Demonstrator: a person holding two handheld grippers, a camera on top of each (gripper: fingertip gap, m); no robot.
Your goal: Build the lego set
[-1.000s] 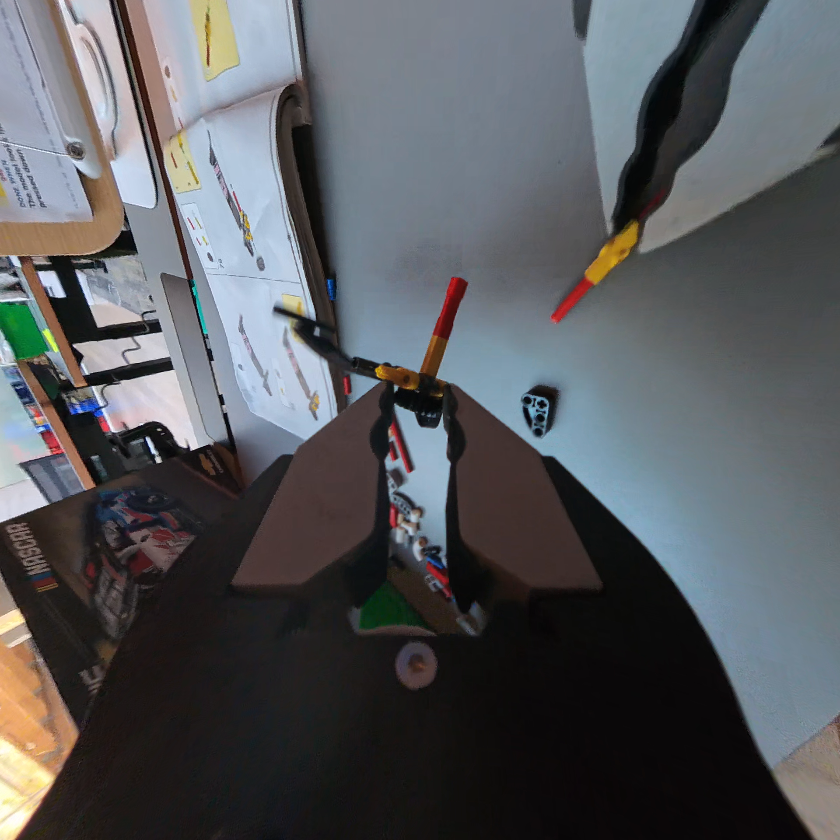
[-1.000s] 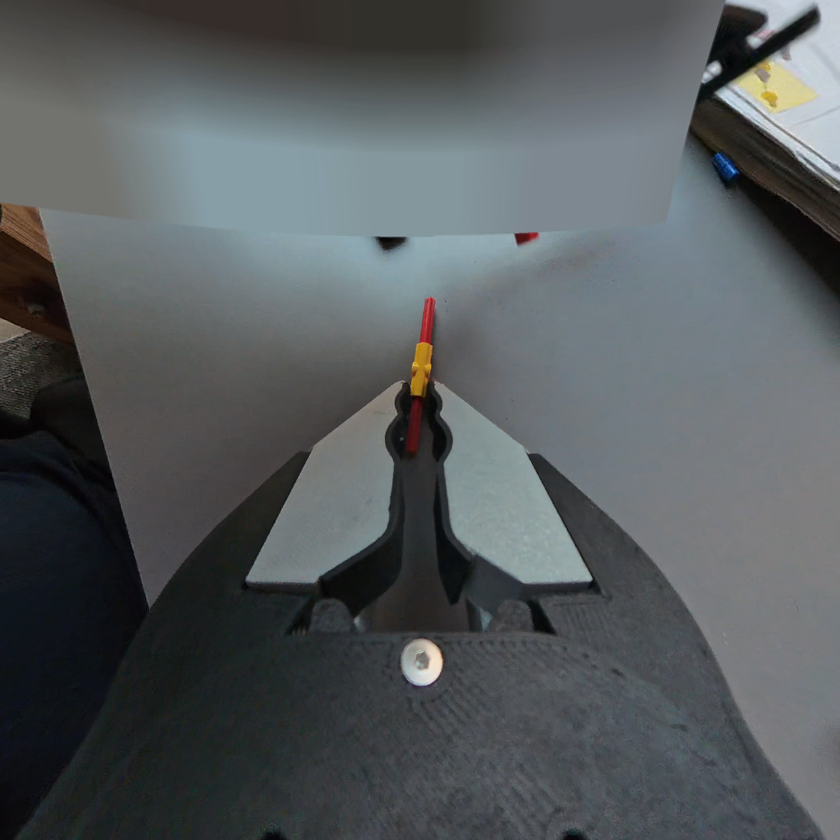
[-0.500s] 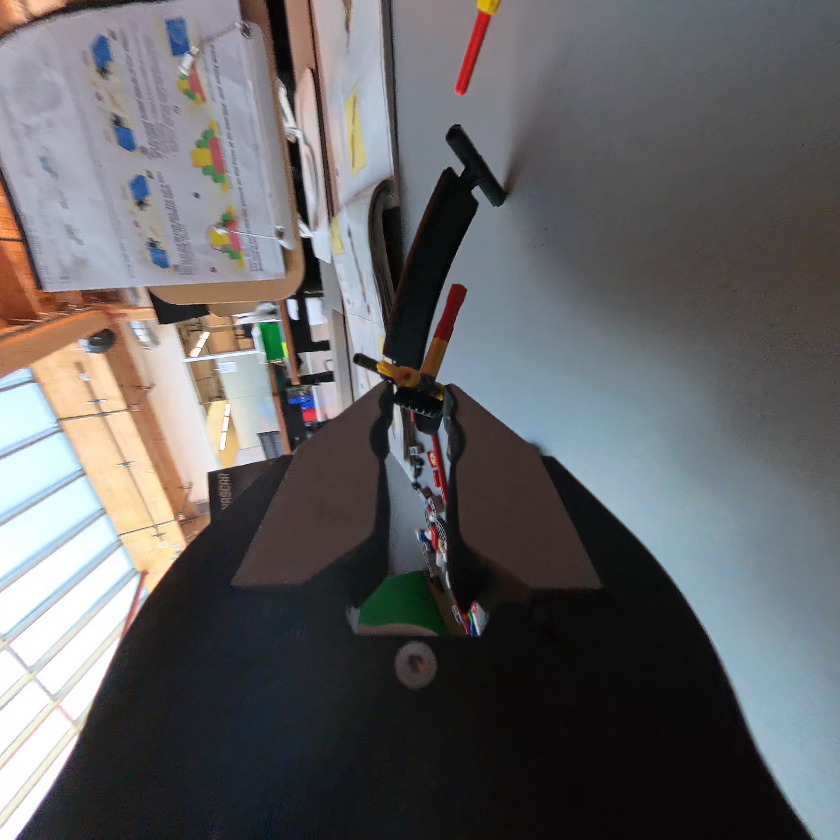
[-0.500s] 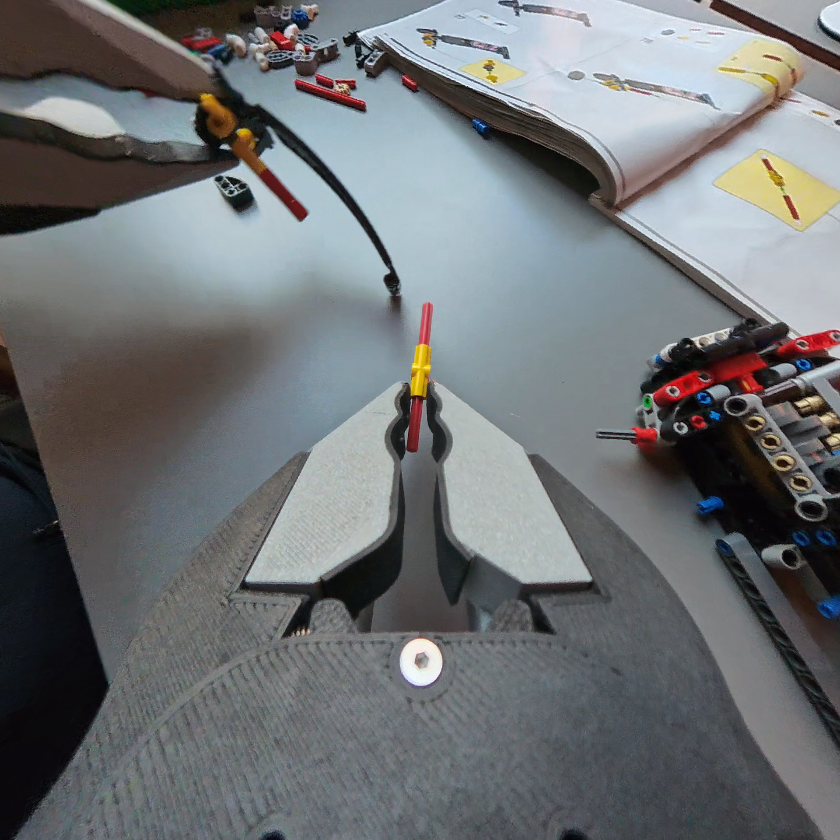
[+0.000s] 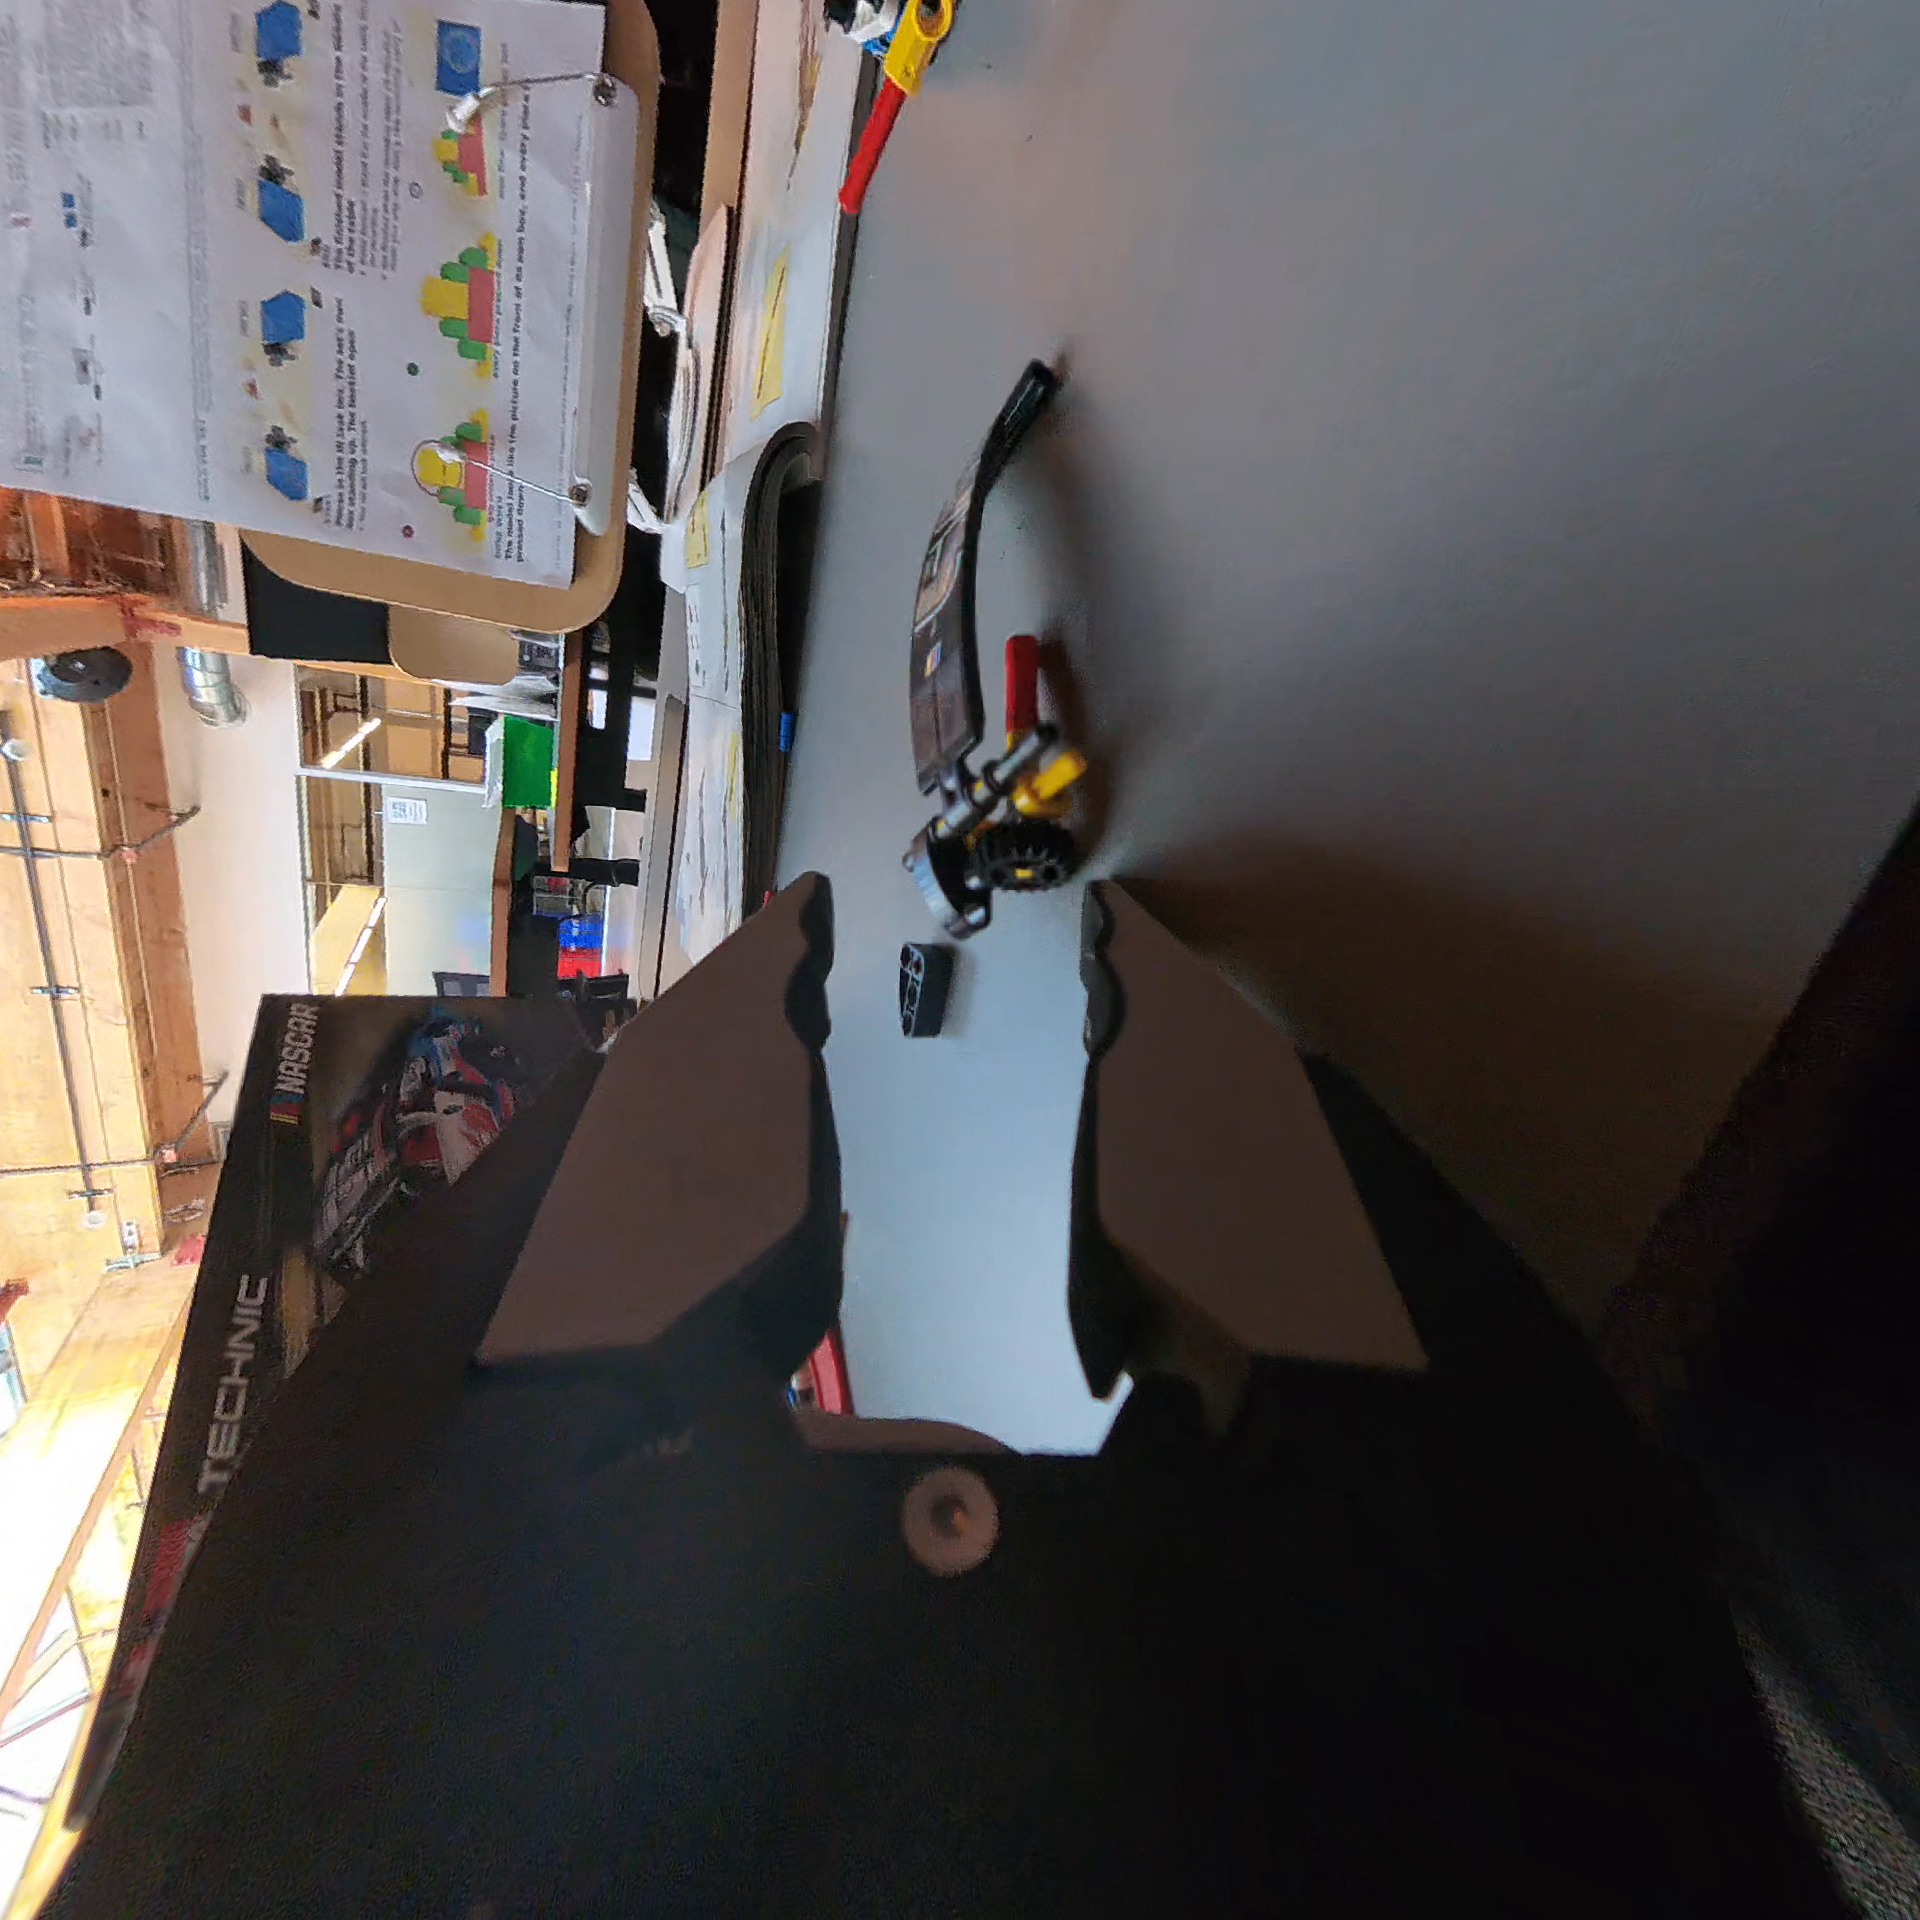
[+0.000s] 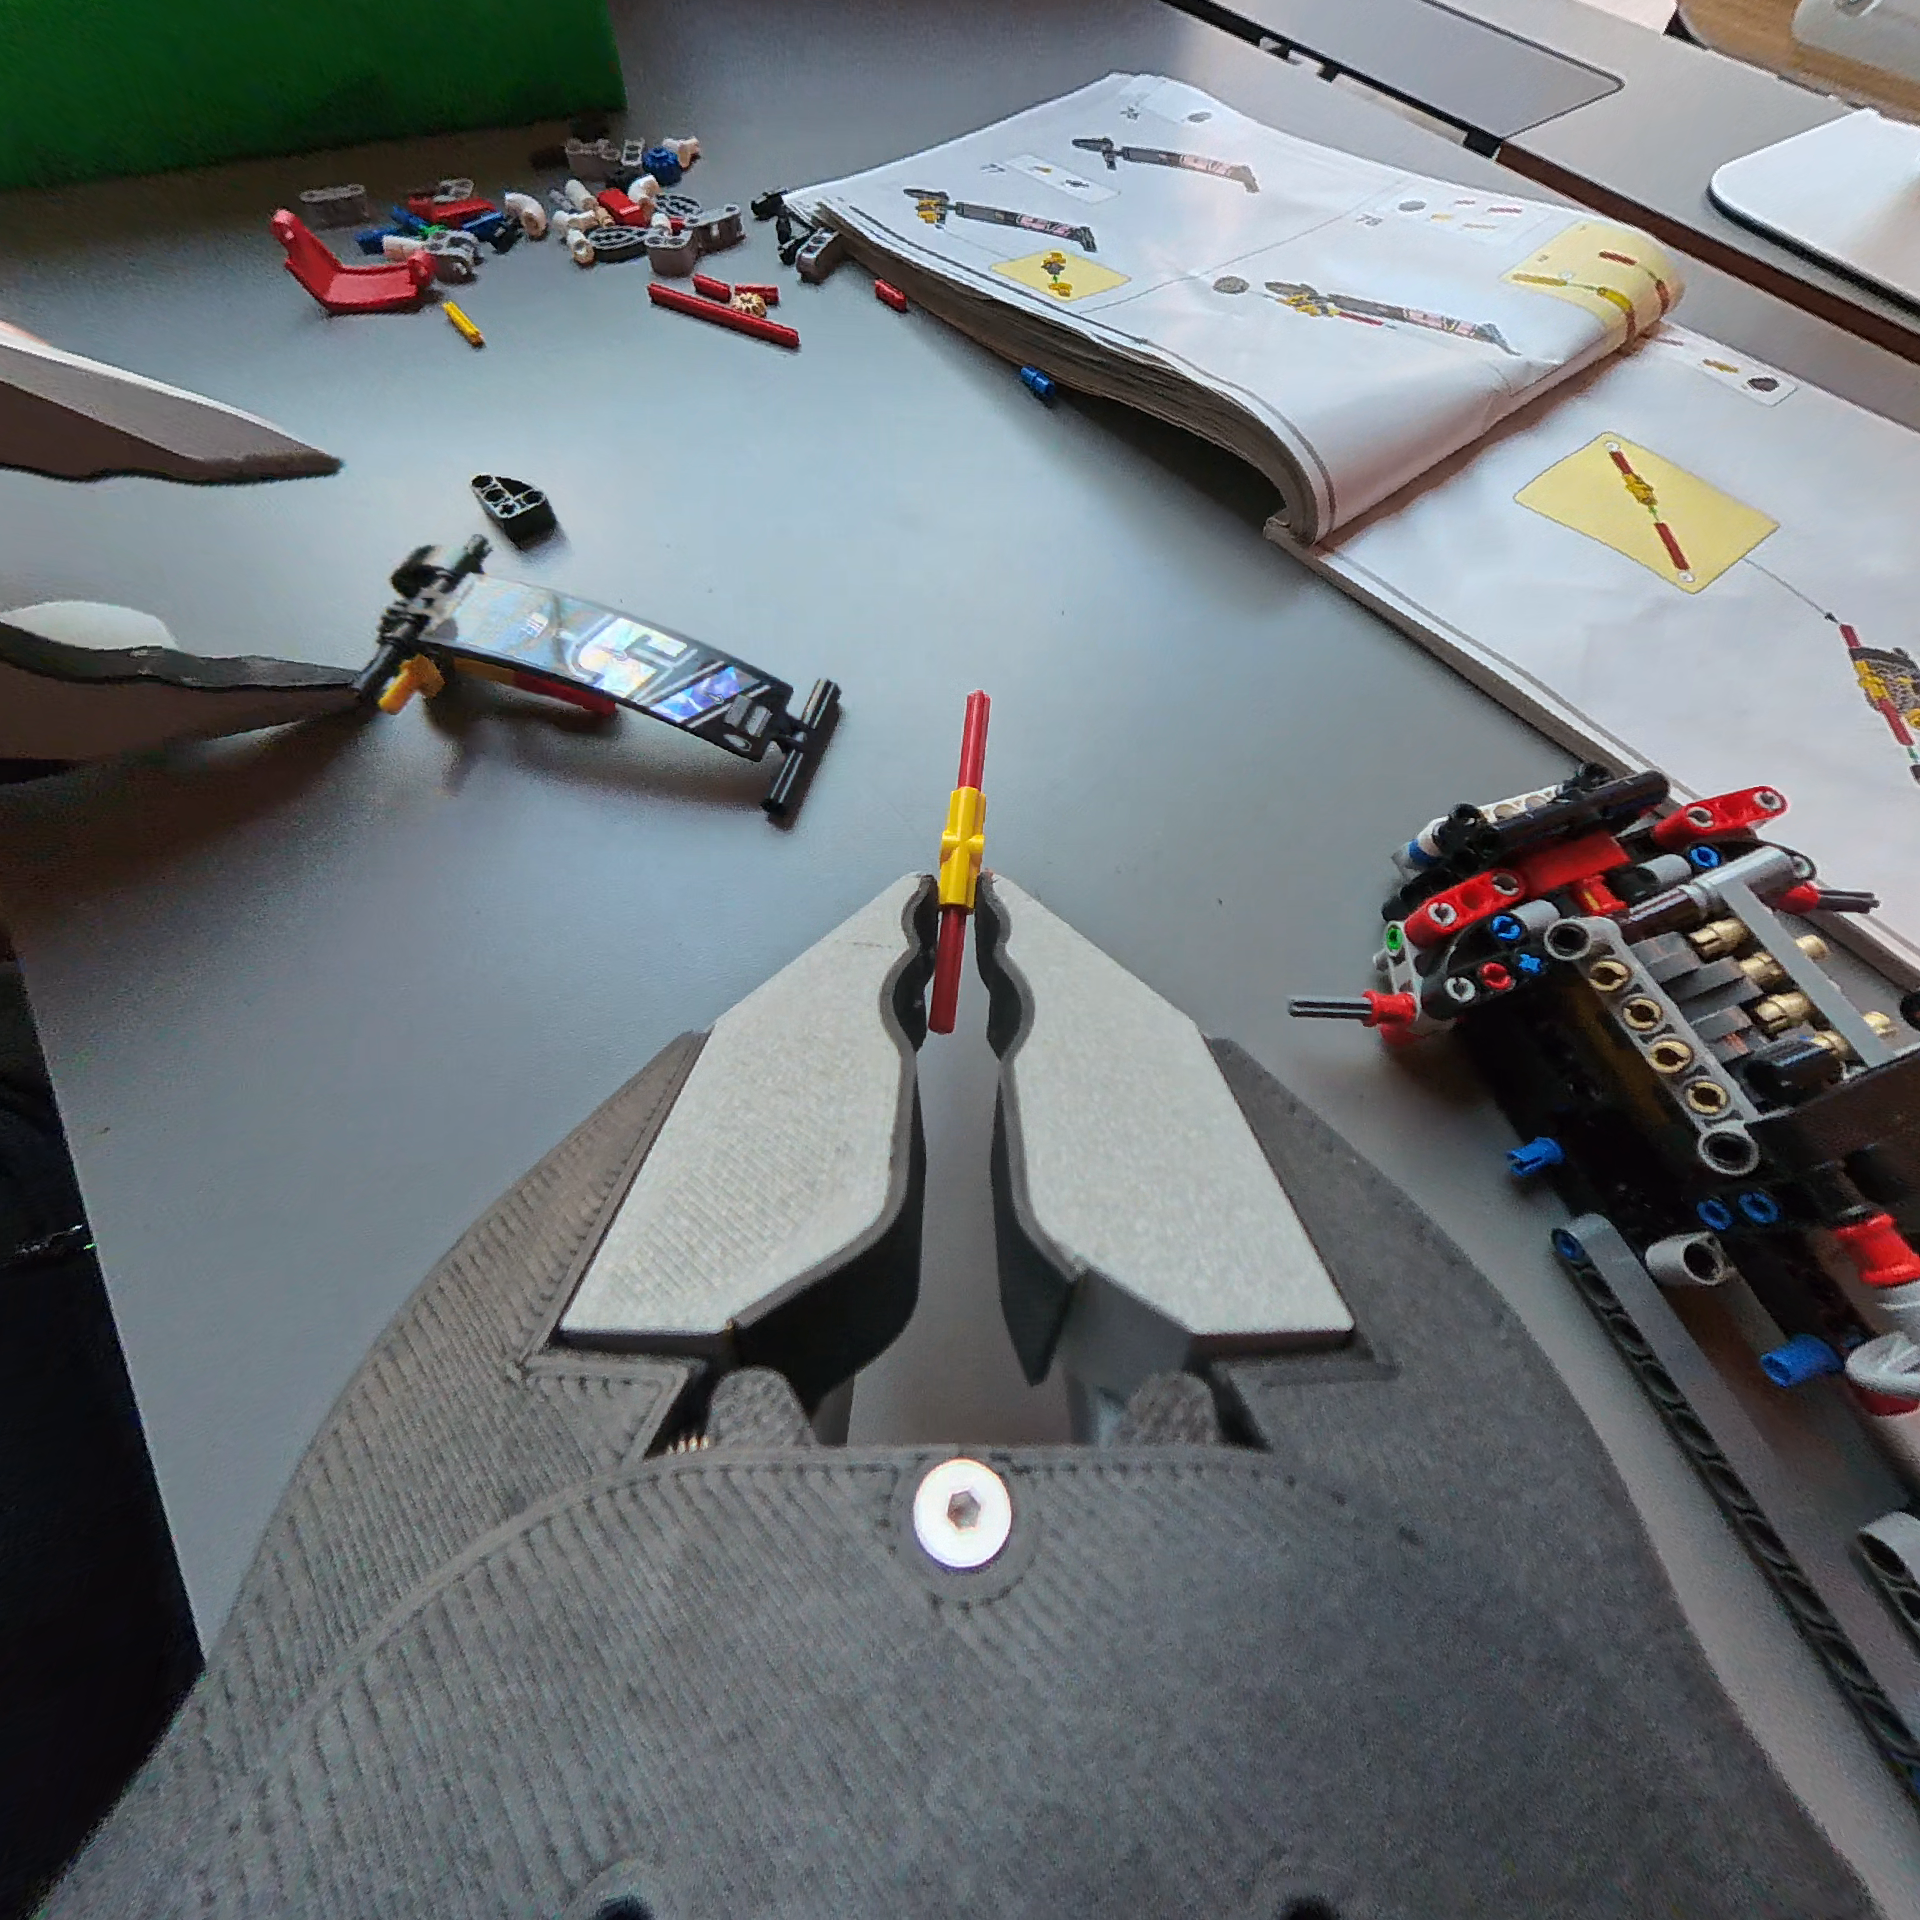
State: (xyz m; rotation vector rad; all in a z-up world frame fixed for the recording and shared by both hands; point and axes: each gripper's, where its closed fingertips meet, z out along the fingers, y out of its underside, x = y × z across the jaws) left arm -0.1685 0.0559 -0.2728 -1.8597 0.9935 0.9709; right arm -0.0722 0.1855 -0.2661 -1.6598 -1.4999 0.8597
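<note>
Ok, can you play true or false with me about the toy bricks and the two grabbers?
1. The right gripper holds a red stick with a yellow piece. True.
2. The left gripper grips the curved black panel piece. False: its jaws are open, and the piece lies on the grey table.
3. An instruction booklet lies open on the table. True.
4. The loose bricks sit in a bowl. False: they are scattered on the table.
5. A small black brick lies near the panel piece. True.
</note>
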